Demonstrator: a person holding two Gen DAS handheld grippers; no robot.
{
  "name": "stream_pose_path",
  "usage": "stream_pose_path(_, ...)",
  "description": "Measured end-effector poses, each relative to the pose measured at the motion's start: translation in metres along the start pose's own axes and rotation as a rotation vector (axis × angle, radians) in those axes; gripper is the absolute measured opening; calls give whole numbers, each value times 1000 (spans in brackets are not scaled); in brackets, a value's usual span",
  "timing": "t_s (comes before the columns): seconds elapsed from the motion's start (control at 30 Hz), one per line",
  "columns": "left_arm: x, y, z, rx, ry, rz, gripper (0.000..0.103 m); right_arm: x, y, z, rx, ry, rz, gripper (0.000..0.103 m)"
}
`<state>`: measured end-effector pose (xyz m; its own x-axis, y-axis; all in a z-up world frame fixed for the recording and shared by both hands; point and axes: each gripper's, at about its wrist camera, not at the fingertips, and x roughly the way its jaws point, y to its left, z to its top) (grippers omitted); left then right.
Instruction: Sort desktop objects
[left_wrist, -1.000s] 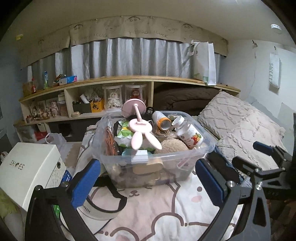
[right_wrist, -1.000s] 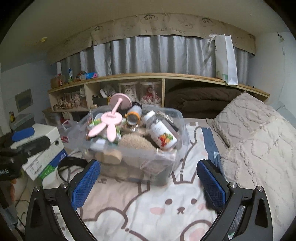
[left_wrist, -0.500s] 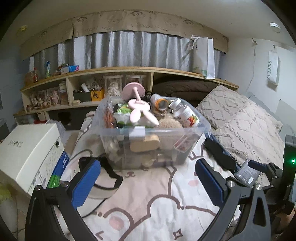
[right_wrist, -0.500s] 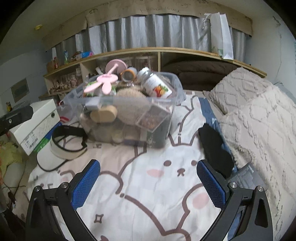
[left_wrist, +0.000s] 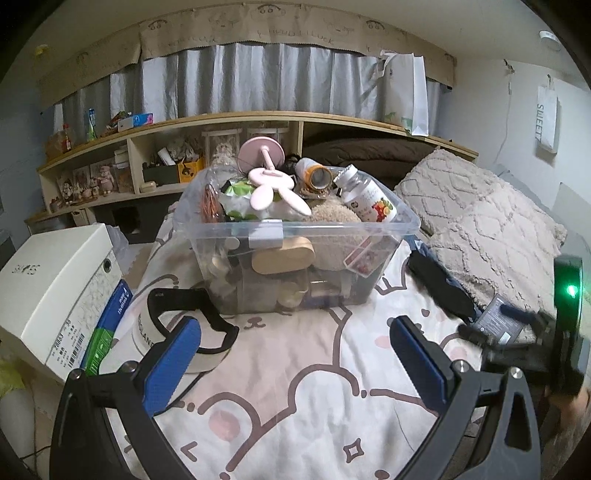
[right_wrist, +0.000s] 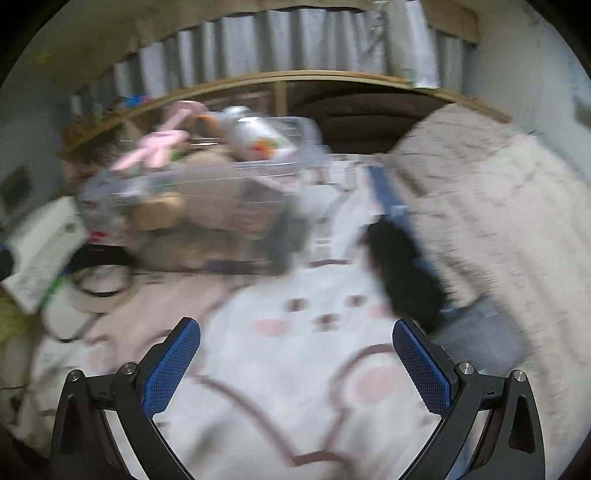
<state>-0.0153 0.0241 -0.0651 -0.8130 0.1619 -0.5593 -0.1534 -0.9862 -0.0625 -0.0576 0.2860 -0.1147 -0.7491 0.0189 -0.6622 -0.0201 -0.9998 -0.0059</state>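
A clear plastic bin (left_wrist: 332, 229) stands on the bed, heaped with several objects: a pink bunny-eared stand (left_wrist: 271, 184), a white supplement bottle (left_wrist: 369, 201), an orange-capped bottle (left_wrist: 314, 175) and a tan oval case (left_wrist: 282, 254). It is blurred in the right wrist view (right_wrist: 207, 192). My left gripper (left_wrist: 295, 354) is open and empty, short of the bin. My right gripper (right_wrist: 295, 365) is open and empty over the bunny-print sheet; it also shows in the left wrist view (left_wrist: 532, 332) at the far right.
A white visor with a black strap (left_wrist: 184, 325) lies left of the bin. A white shoe box (left_wrist: 55, 284) stands at the left edge. A black pouch (left_wrist: 439, 284) and a grey packet (left_wrist: 495, 321) lie right, beside beige pillows (left_wrist: 491, 221). Shelves (left_wrist: 147, 147) stand behind.
Both grippers have pulled back from the bin and tilted down, so more of the sheet shows. The right wrist view is now motion-blurred. Both stay open.
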Motion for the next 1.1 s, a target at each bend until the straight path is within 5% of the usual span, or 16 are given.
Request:
stream_pose_path(0.23,6,-2,-5,11,17,4,103,18,-87,14,156,37,-148,103)
stream_pose_path(0.47,11,-6,-8,19,34,2,103,42,-131,8,166,100,-342,103)
stream_pose_path(0.6,13,-8,-9,25,39,0,103,51,-148,4,187,146,-364,103)
stream_pose_path(0.67,14,-8,-10,26,44,1,103,56,-159,-3,231,192,-335,103)
stream_pose_path(0.8,14,-8,-10,19,50,-6,103,55,-155,-13,307,253,-117,103)
stream_pose_path(1.1,14,-12,-10,23,51,-24,103,38,-75,-9,110,225,120,103)
